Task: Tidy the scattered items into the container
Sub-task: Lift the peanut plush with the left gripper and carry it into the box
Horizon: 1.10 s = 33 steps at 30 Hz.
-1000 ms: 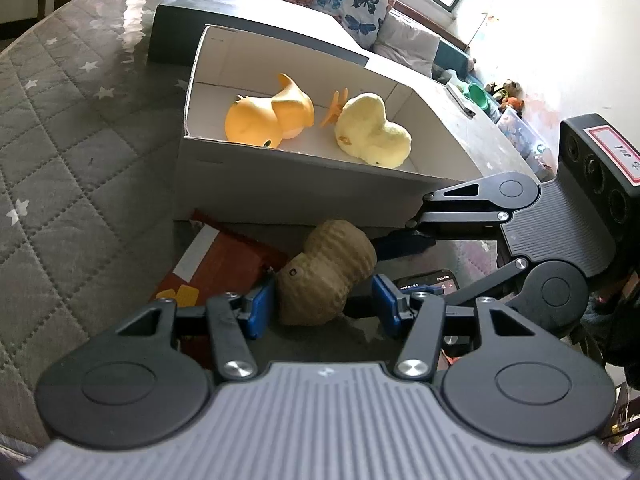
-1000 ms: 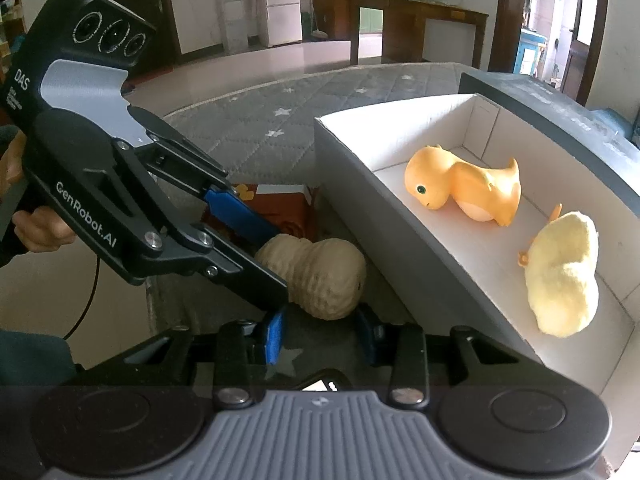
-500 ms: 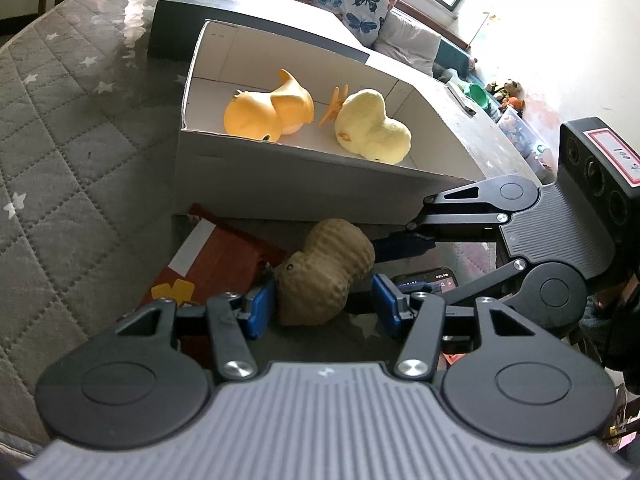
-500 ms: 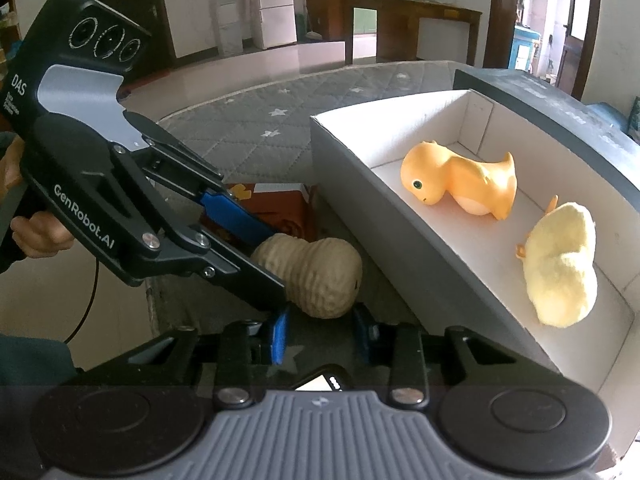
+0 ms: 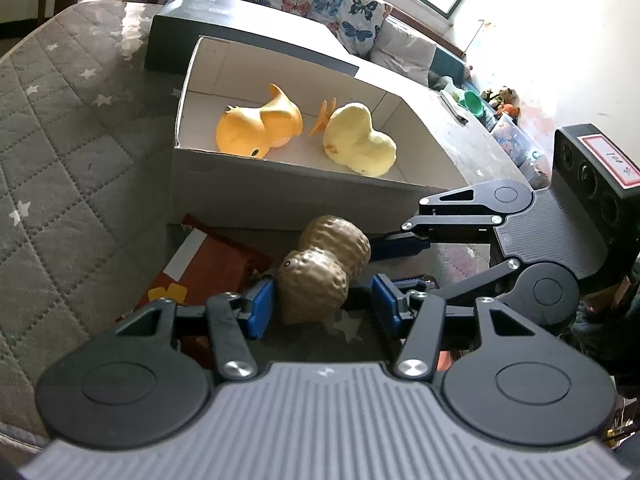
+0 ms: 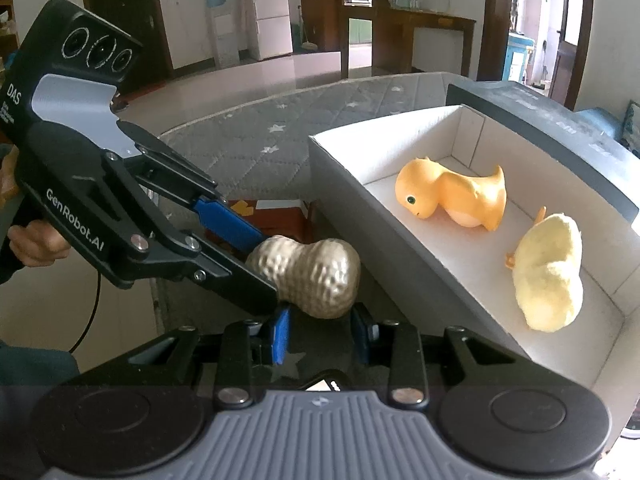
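A tan peanut toy (image 5: 320,276) (image 6: 308,272) lies on the grey quilted mat in front of the white box (image 5: 280,164) (image 6: 360,184). My left gripper (image 5: 324,304) (image 6: 264,264) is open and straddles the peanut; its left pad touches it and a gap shows at the right pad. My right gripper (image 6: 320,334) (image 5: 384,266) is open, with the peanut's near end just ahead of its pads. An orange duck (image 5: 256,128) (image 6: 452,196) and a yellow plush duck (image 5: 360,140) (image 6: 548,272) lie inside the box.
A red booklet (image 5: 216,264) (image 6: 276,216) lies under and left of the peanut. A phone (image 6: 324,384) sits beneath my right gripper. A dark grey lid (image 5: 240,24) stands behind the box. A hand (image 6: 36,240) holds the left gripper.
Both views have shifted slightly relative to the box. The peanut stays between the left fingers, and neither gripper's opening has changed.
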Motion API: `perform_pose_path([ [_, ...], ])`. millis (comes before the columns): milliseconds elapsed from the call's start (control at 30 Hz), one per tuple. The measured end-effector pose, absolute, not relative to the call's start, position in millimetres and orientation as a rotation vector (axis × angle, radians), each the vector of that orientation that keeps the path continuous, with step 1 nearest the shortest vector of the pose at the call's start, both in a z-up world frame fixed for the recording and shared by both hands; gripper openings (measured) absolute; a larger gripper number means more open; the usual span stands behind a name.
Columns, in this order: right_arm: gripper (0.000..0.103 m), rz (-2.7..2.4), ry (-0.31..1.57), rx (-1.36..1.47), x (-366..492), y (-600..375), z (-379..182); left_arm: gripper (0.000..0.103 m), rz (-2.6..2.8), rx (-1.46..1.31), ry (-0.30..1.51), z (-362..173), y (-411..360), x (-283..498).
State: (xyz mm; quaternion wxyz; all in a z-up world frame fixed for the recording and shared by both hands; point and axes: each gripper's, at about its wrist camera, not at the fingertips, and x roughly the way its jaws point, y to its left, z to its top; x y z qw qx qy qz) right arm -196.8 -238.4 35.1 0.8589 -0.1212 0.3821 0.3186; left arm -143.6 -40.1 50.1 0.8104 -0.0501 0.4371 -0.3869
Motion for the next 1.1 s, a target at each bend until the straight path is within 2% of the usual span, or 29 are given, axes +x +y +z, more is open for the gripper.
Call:
perform_pose_path([
  [633,0.032,0.642,0.704,-0.294,-207.0,-243.0,73.8,0.055,-0.834,-0.096,0.818,93.4,-51.8,-151.0],
  [1100,0.032,0.543,0.644,-0.300,-172.6,-264.5,100.1,0.055,-0.852,-0.061,0.756,114.6,-84.3,-102.8],
])
